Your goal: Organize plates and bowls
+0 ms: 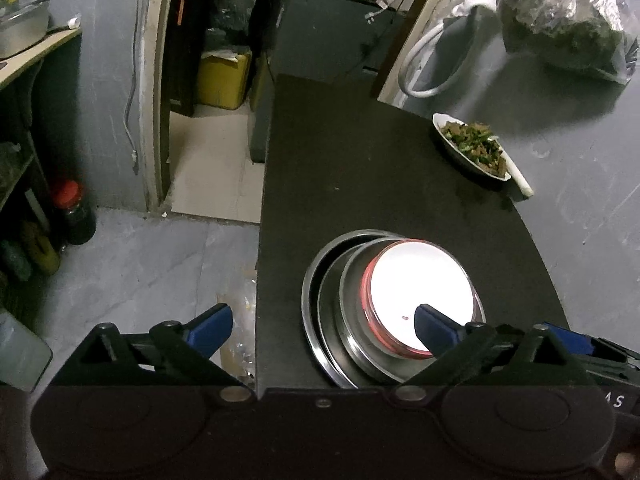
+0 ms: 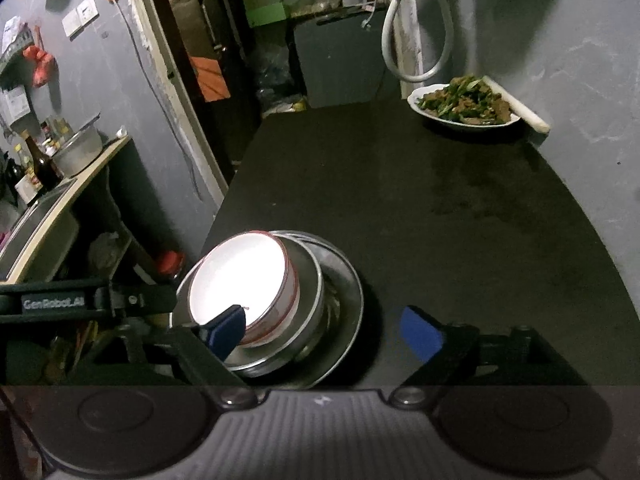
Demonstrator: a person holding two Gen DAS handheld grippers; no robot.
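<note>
A white bowl (image 1: 420,294) with a red rim sat upright, mouth up, nested in a steel bowl (image 1: 354,320) on a steel plate (image 1: 314,300) near the black table's (image 1: 360,168) front edge. Both the left gripper (image 1: 322,326) and right gripper (image 2: 322,330) hovered wide open, empty, each with one fingertip over the stack.

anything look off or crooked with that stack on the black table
The stack sits off-centre: the white bowl with a red rim and the steel bowl under it are pushed toward one side of the wide steel plate, not nested concentrically. Nothing looks spilled or damaged. Both tongs are open.
</note>
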